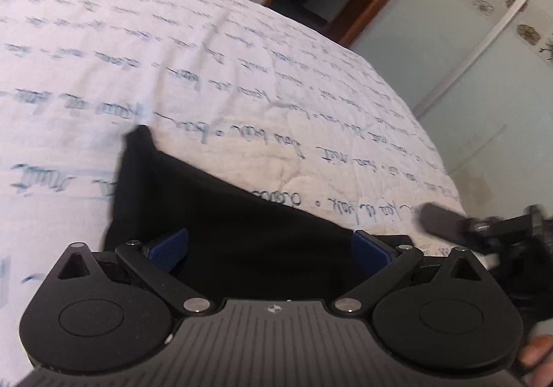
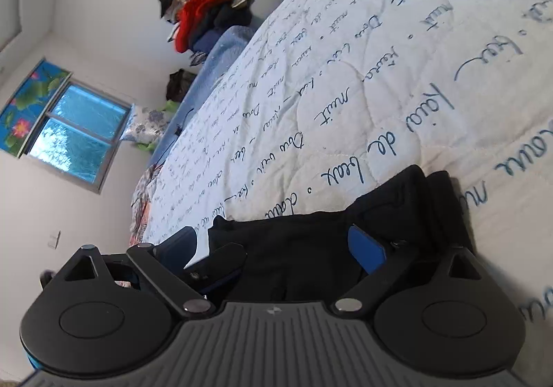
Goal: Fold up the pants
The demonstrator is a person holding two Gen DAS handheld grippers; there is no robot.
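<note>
Black pants (image 1: 221,214) lying on the near edge of the bed, at 6 o'clock in both wrist views, just ahead of the tools. Soft, limp, light cloth by the look; likely to sag and to slide a little on the quilt. Best taken at a hem or a corner, for example the corner at 10 o'clock in the left view, pinching both layers.

Left gripper (image 1: 268,248) spread wide, cloth between the blue pads (image 1: 169,248) but not pressed. Right gripper (image 2: 276,248) spread wide as well, nothing pinched.

White quilt (image 1: 207,58) with blue handwriting, padded and yielding. Pile of clothes (image 2: 214,3) at 12 o'clock in the right view, window (image 2: 76,131) at 9 o'clock. Wardrobe door (image 1: 466,41) at 2 o'clock in the left view.
</note>
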